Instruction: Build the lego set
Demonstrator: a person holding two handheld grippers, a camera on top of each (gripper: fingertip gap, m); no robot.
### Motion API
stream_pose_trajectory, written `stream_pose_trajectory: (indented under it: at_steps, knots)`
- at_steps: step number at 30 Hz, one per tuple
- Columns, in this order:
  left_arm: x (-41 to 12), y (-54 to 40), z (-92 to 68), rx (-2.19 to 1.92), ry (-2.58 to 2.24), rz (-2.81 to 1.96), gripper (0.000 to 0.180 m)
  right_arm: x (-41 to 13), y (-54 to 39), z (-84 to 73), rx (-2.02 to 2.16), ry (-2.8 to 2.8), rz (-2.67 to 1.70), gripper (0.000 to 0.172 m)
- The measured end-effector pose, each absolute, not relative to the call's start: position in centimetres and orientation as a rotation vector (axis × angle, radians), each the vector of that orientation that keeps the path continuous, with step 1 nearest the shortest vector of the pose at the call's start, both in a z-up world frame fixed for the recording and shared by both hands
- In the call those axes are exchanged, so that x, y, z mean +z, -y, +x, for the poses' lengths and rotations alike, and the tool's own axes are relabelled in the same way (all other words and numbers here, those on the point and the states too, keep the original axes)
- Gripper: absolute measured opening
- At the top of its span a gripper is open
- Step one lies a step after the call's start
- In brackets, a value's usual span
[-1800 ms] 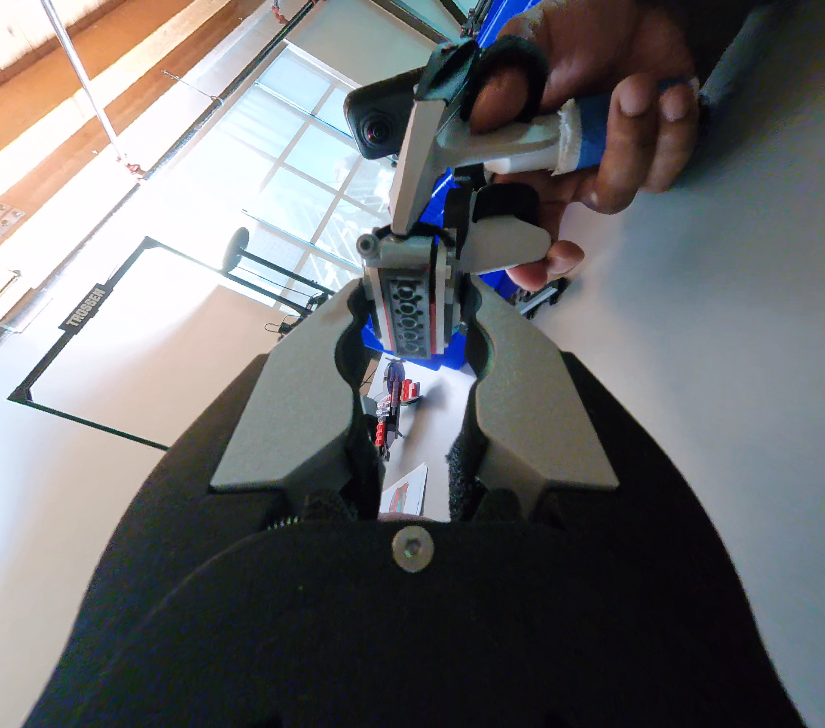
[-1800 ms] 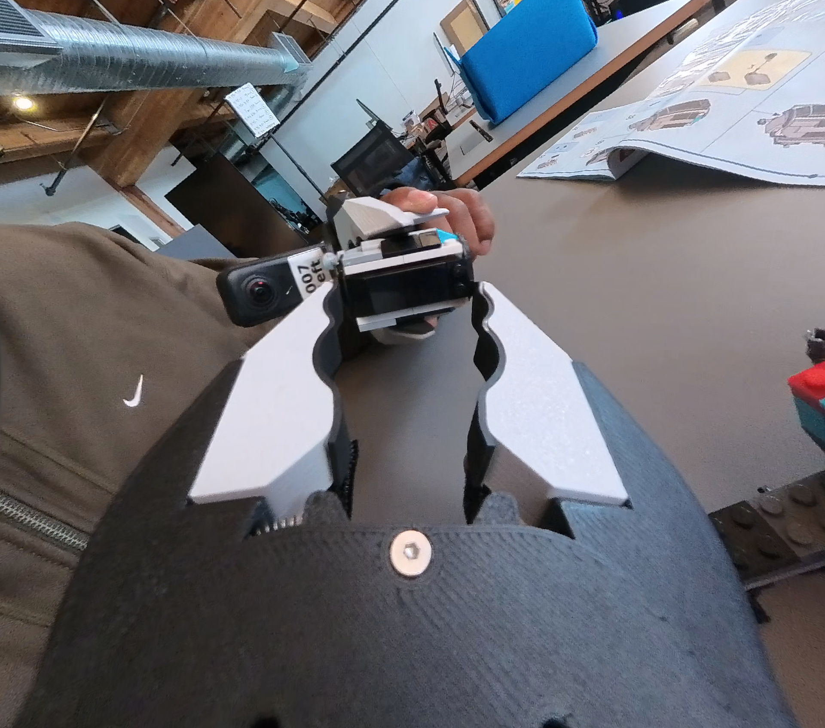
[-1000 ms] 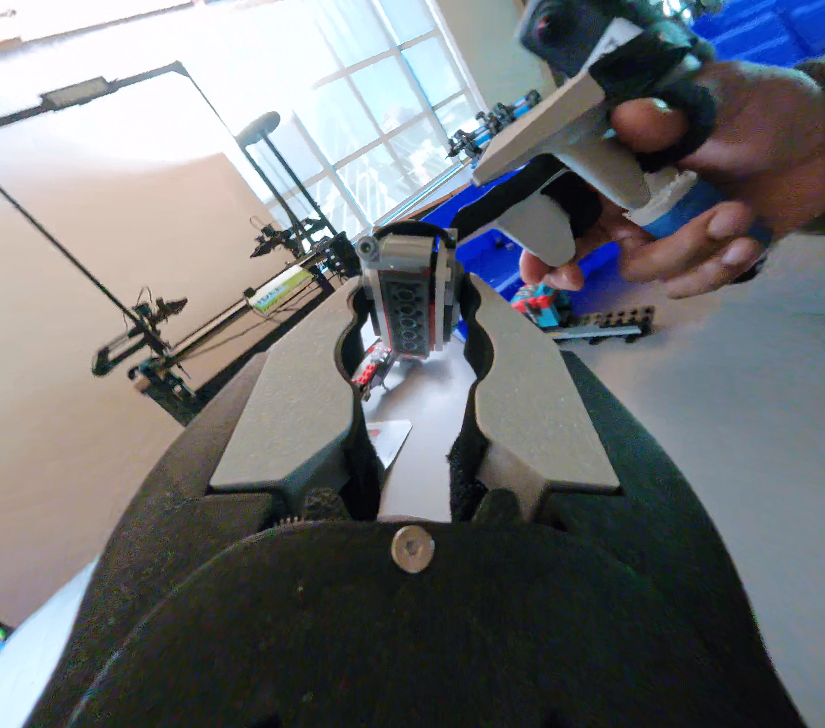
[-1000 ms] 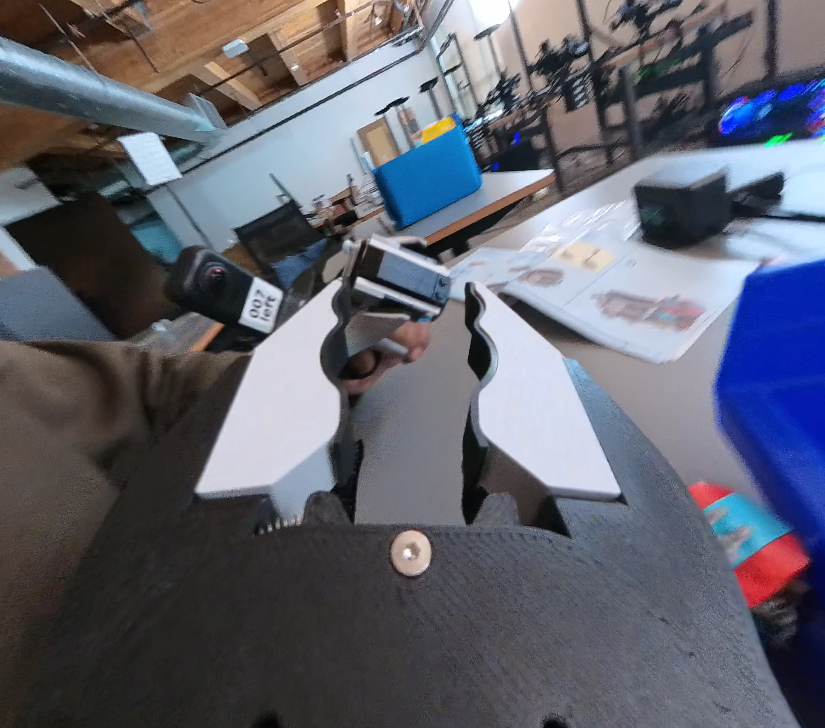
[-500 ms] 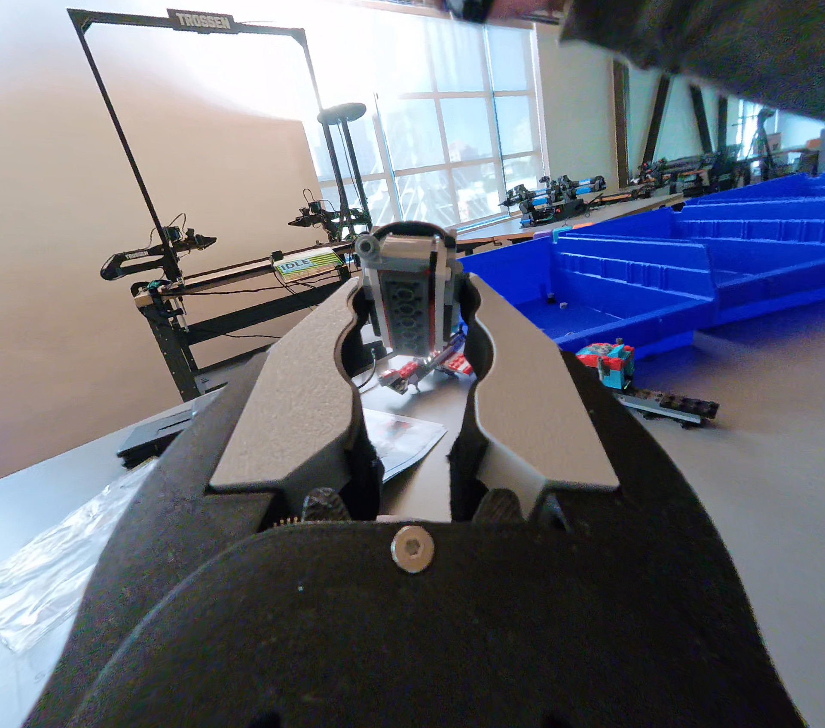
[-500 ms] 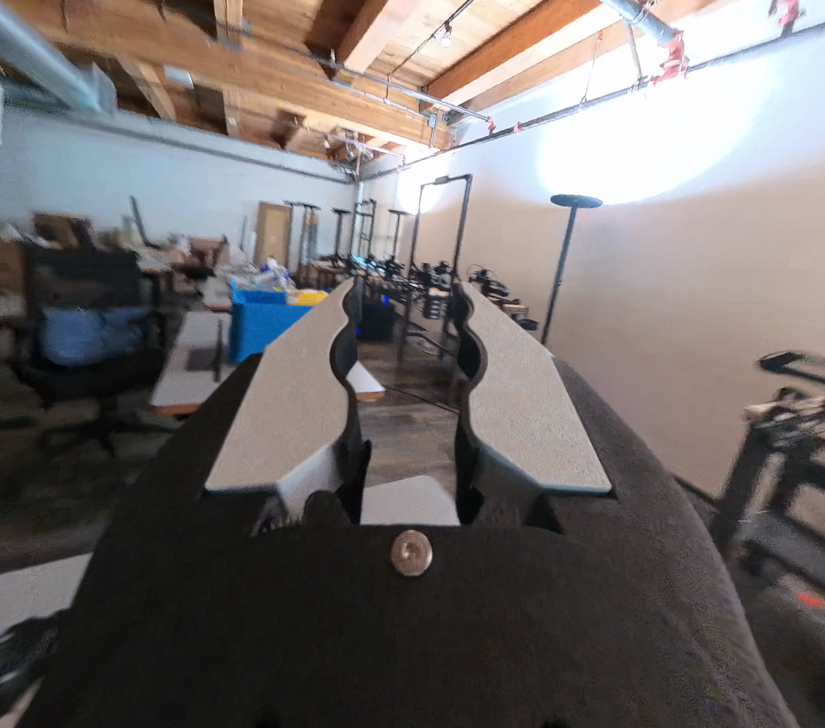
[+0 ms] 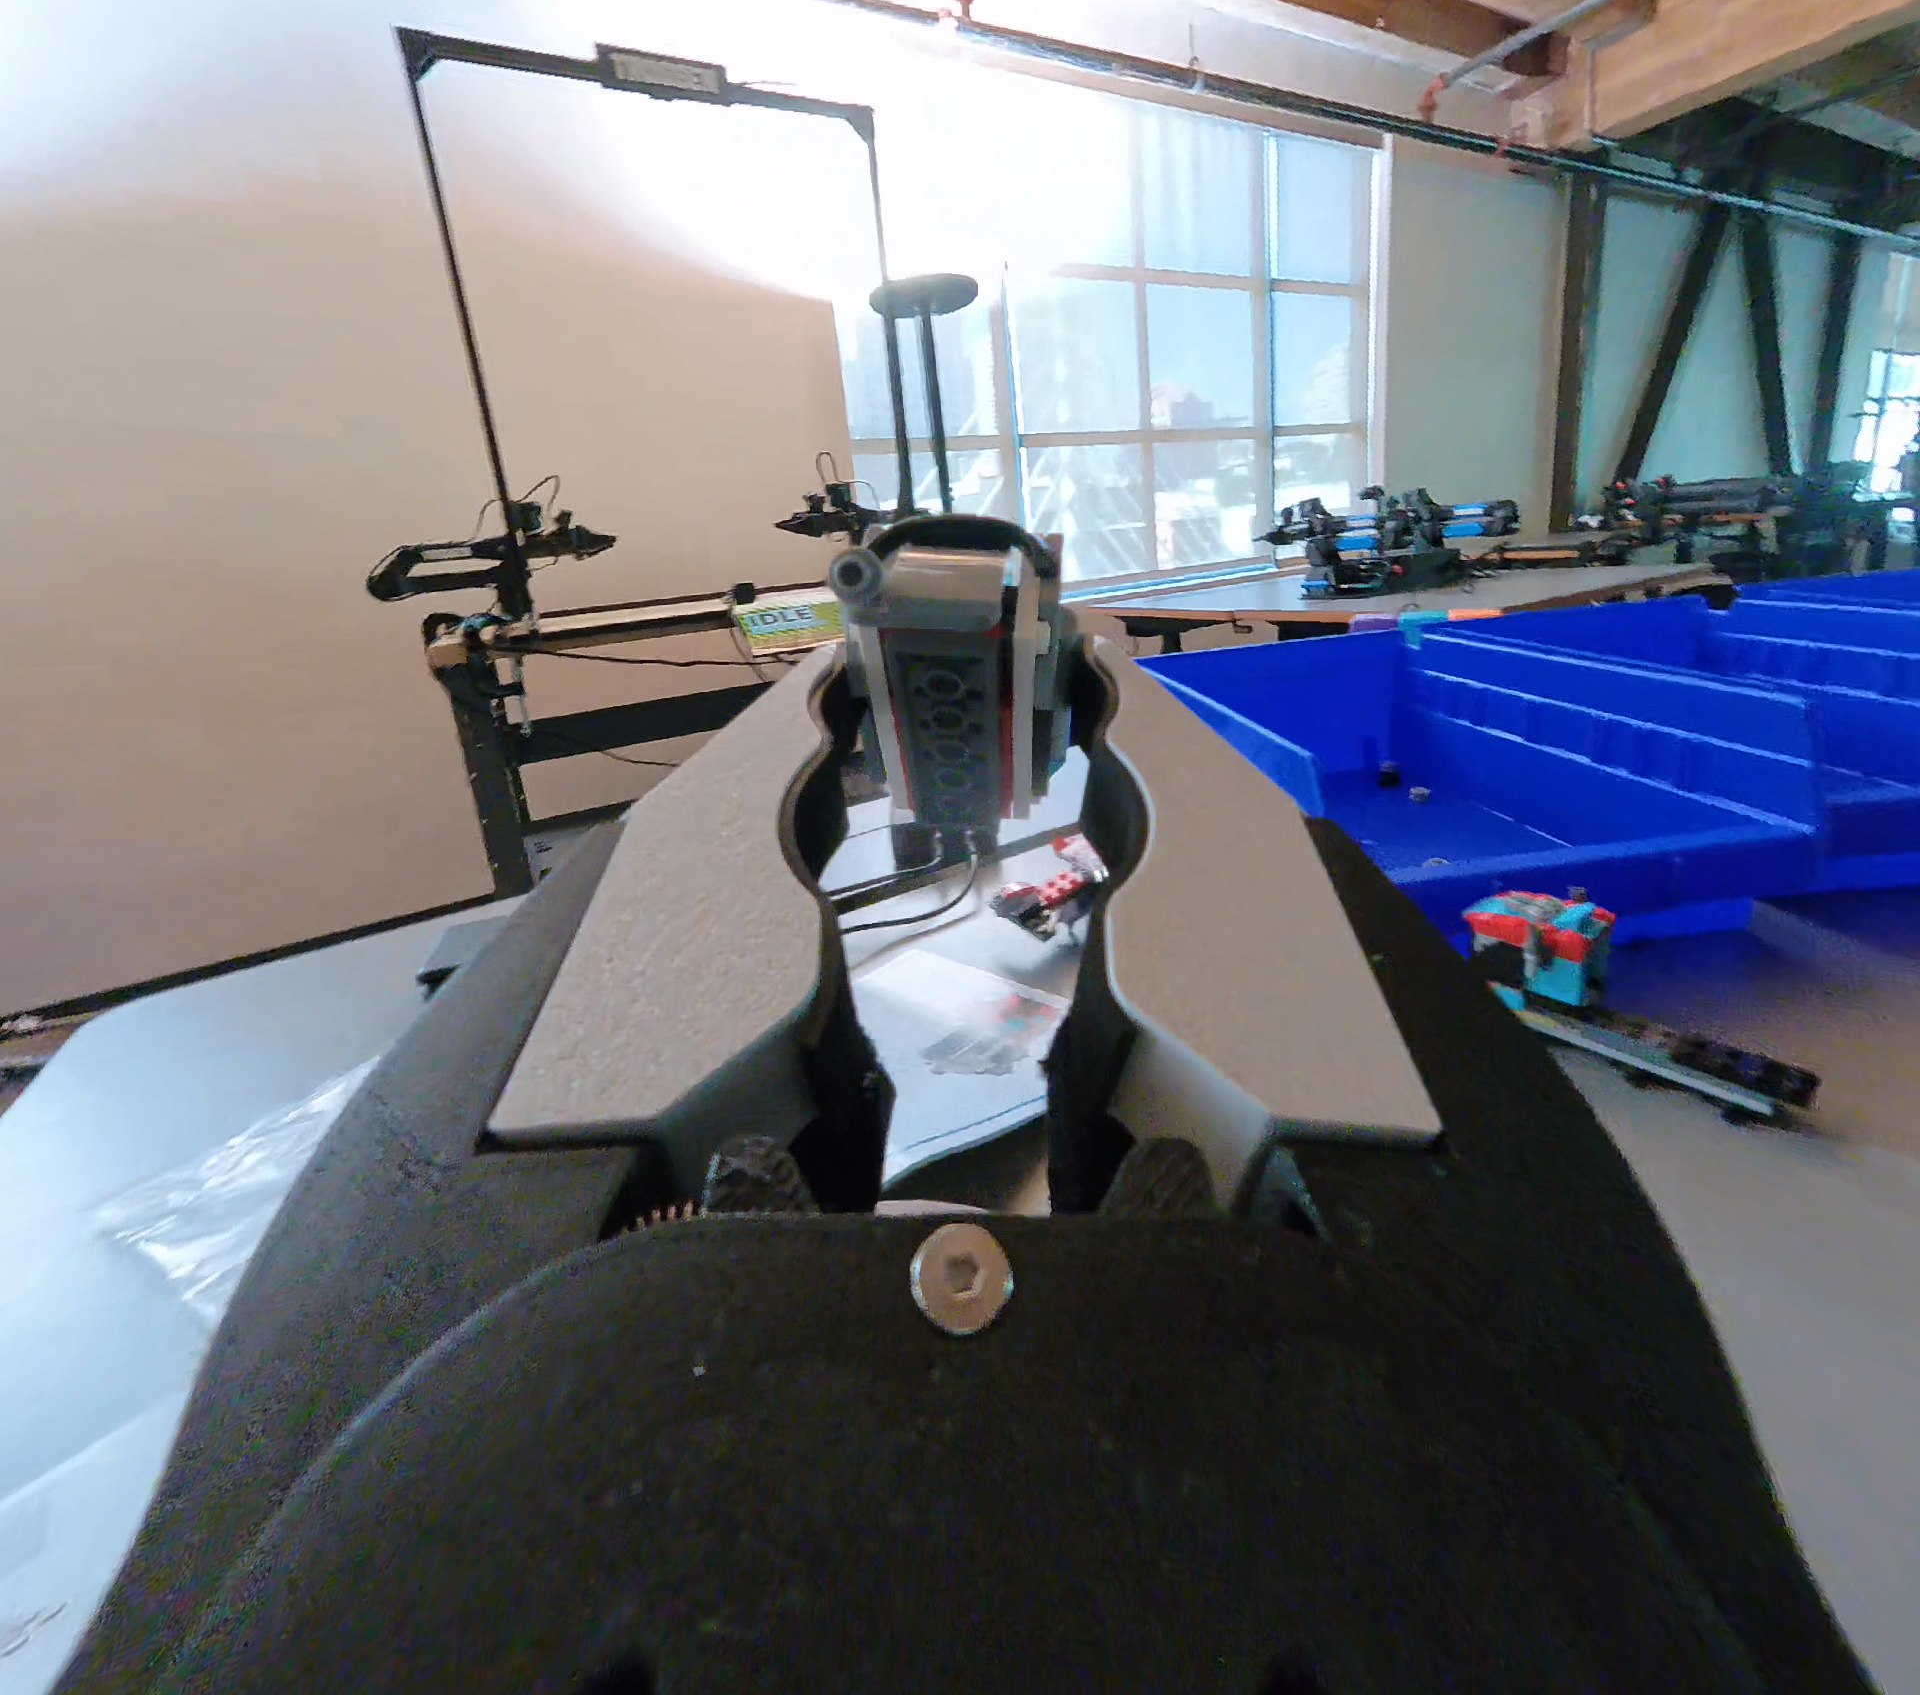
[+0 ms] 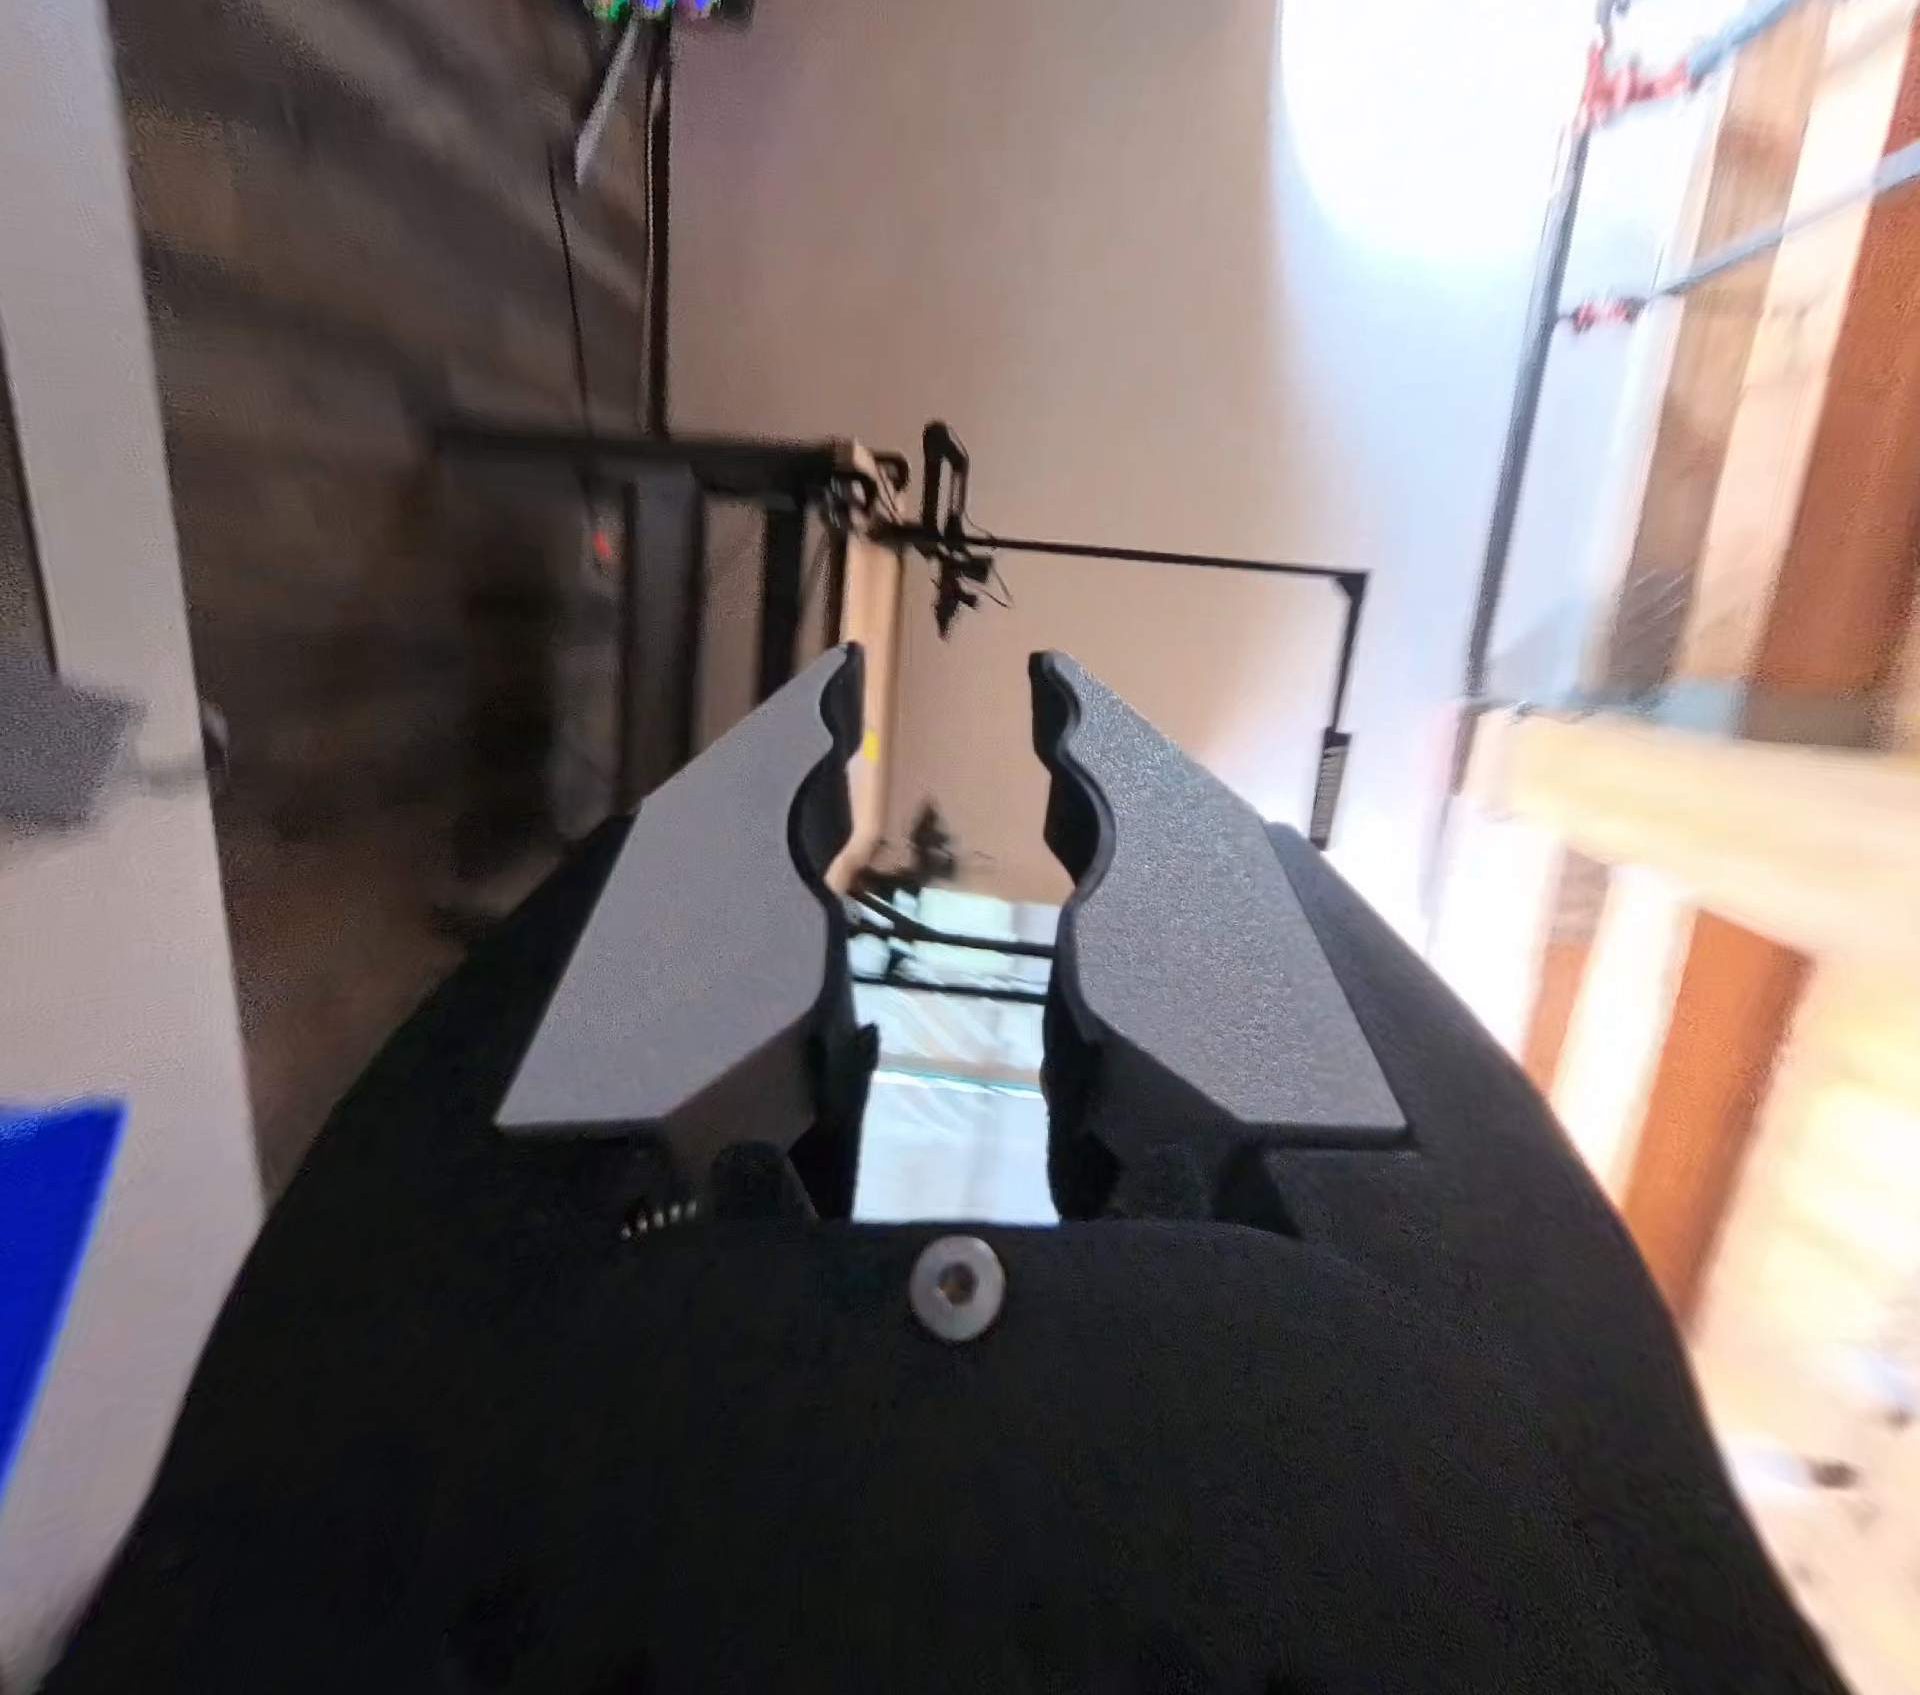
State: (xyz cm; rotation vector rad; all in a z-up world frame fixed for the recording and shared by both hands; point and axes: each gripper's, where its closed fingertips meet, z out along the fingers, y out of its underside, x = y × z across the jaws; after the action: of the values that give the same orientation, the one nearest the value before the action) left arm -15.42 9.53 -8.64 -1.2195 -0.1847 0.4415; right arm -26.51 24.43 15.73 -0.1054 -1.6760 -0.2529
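Grey brick model [image 7: 951, 689] sits clamped between left claw [image 7: 961, 679] fingertips.

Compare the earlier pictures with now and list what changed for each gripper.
The right gripper drew away from the grey brick assembly, swung up towards the wall, and its empty fingers narrowed. The left gripper levelled out towards the blue bins, keeping its hold on the assembly.
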Motion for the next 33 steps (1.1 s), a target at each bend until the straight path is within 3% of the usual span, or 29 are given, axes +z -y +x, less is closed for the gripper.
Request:
stream_pose_trajectory:
  at_steps: [5,9,14,29,33]
  knots:
    - [-8.4,-6.7,-19.0,0.526,0.298,-1.210,0.042,-4.4,-15.8,-20.9,-0.604,1.694,0.398,0.030]
    - [-8.5,-5.6,-20.3,0.537,0.320,-1.221,0.042,-13.2,-11.0,-16.3,-0.534,1.700,0.607,0.030]
    - [-9.5,-7.2,-19.5,0.520,0.263,-1.279,0.042,-16.8,-9.4,-14.5,-0.437,1.753,0.656,0.031]
    - [-10.2,-8.3,-18.6,0.485,0.230,-1.317,0.042,-18.8,-11.2,-15.1,-0.431,1.802,0.595,0.032]
    - [-10.9,-9.0,-18.1,0.404,0.223,-1.361,0.042,-19.8,-11.4,-14.5,-0.270,1.936,0.410,0.033]
